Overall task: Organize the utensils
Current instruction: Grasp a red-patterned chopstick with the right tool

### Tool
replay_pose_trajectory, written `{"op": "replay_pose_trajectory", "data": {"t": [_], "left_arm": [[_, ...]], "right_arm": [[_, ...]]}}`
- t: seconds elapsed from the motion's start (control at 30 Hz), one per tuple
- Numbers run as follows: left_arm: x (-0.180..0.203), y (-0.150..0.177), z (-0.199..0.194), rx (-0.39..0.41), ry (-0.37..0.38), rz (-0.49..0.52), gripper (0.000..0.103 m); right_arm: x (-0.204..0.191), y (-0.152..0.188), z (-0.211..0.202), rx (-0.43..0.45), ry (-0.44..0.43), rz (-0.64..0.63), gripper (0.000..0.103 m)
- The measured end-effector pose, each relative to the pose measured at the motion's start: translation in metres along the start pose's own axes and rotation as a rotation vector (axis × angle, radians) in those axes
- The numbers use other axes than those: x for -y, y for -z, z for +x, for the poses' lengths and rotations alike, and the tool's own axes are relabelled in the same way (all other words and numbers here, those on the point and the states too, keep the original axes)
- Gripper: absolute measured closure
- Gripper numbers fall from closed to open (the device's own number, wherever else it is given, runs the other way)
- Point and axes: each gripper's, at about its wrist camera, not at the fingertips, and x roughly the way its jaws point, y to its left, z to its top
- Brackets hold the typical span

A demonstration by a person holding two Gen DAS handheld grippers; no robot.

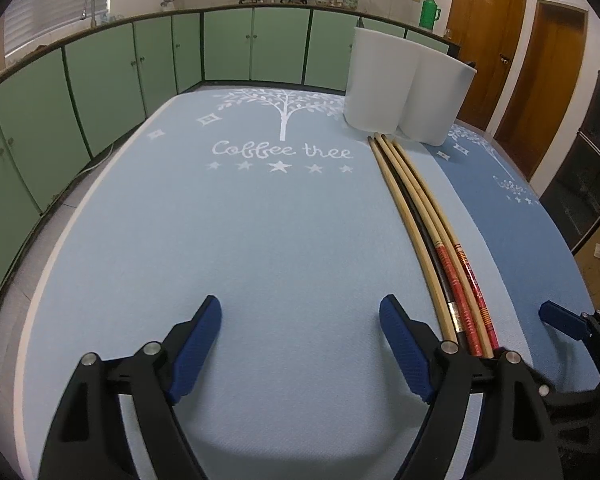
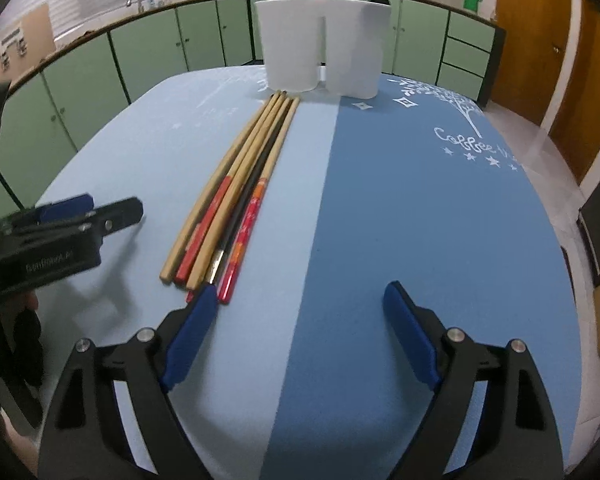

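Observation:
A bundle of several chopsticks (image 1: 424, 224), plain wood, red-patterned and black, lies lengthwise on the light blue mat; it also shows in the right wrist view (image 2: 244, 196). A white two-compartment holder (image 1: 404, 88) stands upright at the far end of the chopsticks, also seen in the right wrist view (image 2: 324, 48). My left gripper (image 1: 300, 344) is open and empty, just left of the chopsticks' near ends. My right gripper (image 2: 300, 332) is open and empty, just right of their near ends. Its left finger (image 2: 192, 332) is close to the thick ends.
The table carries a light blue mat (image 1: 220, 240) and a darker blue mat (image 2: 420, 220) side by side. Green cabinets (image 1: 100, 80) and a counter with pots run behind. Wooden doors (image 1: 520, 60) stand at the right. The left gripper shows at the left of the right wrist view (image 2: 60, 228).

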Motion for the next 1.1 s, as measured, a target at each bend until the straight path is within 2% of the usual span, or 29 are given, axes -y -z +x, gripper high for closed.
{"op": "replay_pose_trajectory", "data": {"t": [0.17,0.3,0.37,0.43,0.5,0.53,0.6,0.63,0.7,0.8,1.1], "left_arm": [[-0.001,0.000,-0.001,0.002,0.006,-0.006,0.023],[0.000,0.000,-0.001,0.002,0.006,-0.004,0.023],[0.000,0.000,-0.001,0.002,0.005,-0.004,0.023],[0.000,0.000,-0.001,0.002,0.004,-0.003,0.023],[0.001,0.000,-0.001,0.001,0.001,-0.001,0.023],[0.001,0.000,-0.001,0.001,-0.002,0.000,0.023],[0.002,0.000,0.000,-0.001,-0.007,0.004,0.023],[0.002,0.001,0.000,-0.001,-0.011,0.007,0.023],[0.004,0.001,0.000,-0.004,-0.018,0.016,0.022],[0.008,0.002,-0.002,-0.009,-0.013,0.034,0.022],[0.034,0.016,-0.014,-0.016,0.063,0.087,0.022]], "right_arm": [[-0.007,0.000,0.001,0.000,0.005,-0.012,0.020],[0.009,0.000,-0.002,0.009,0.057,0.068,0.020],[0.011,0.000,-0.003,0.016,0.059,0.082,0.025],[0.007,0.000,-0.004,0.027,0.023,0.069,0.030],[0.002,0.000,-0.004,0.031,-0.022,0.055,0.046],[-0.002,0.000,-0.003,0.029,-0.026,0.042,0.051],[-0.007,0.000,-0.002,0.028,-0.031,0.021,0.071],[-0.008,0.000,-0.002,0.028,-0.038,0.017,0.076],[-0.006,0.001,-0.004,0.029,-0.045,0.029,0.096],[0.003,0.001,-0.004,0.026,-0.070,0.064,0.098],[0.041,0.000,-0.006,0.035,0.027,0.164,0.098]]}}
